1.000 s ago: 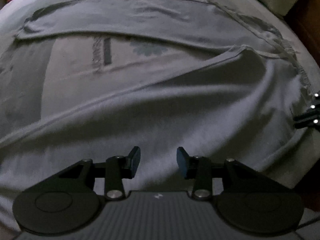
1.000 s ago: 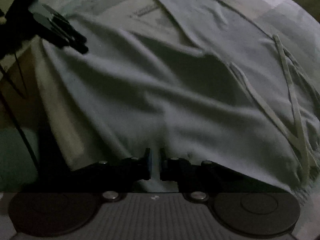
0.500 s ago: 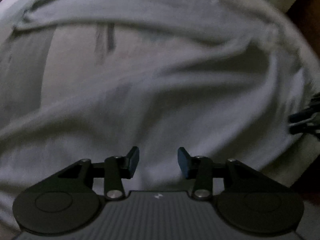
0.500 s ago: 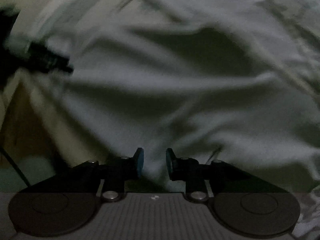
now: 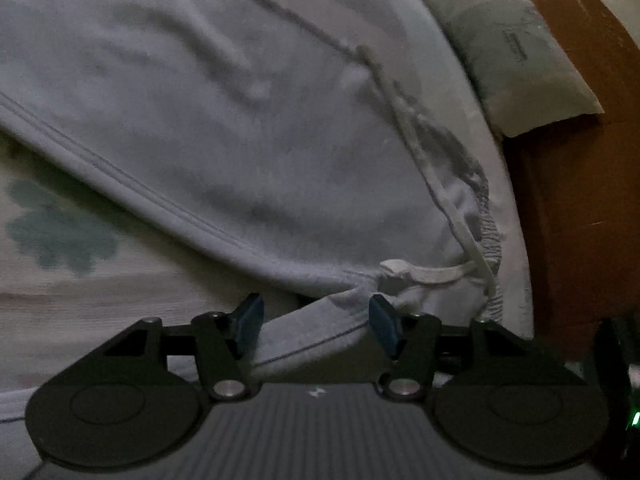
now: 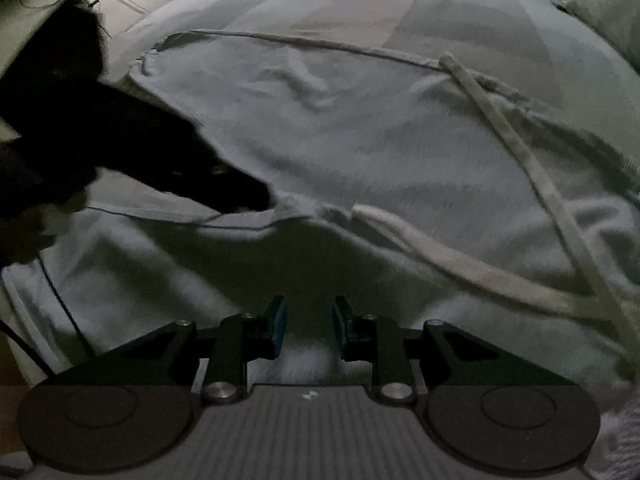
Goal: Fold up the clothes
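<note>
Light grey drawstring trousers [image 5: 240,152] lie spread on a bed. Their gathered waistband [image 5: 486,216] and white drawstring [image 5: 424,274] are at the right of the left wrist view. My left gripper [image 5: 316,320] sits low at the crotch, where the two leg seams meet. Its jaws are opening, with a seamed fold of fabric [image 5: 312,340] lying between them. My right gripper [image 6: 308,324] is open just above the cloth [image 6: 360,152], nothing pinched. The drawstring [image 6: 520,152] runs down its right side. The left gripper [image 6: 240,196] shows as a dark shape at its left.
The bed sheet [image 5: 60,236] has a teal flower print. A pale pillow [image 5: 520,60] leans on a brown wooden board [image 5: 580,200] at the right edge of the bed. Thin dark cables [image 6: 60,312] hang at the lower left of the right wrist view.
The left gripper swung right and down to the crotch near the waistband, and its jaws widened around a fold. The right gripper, shut on the cloth before, has opened and let go.
</note>
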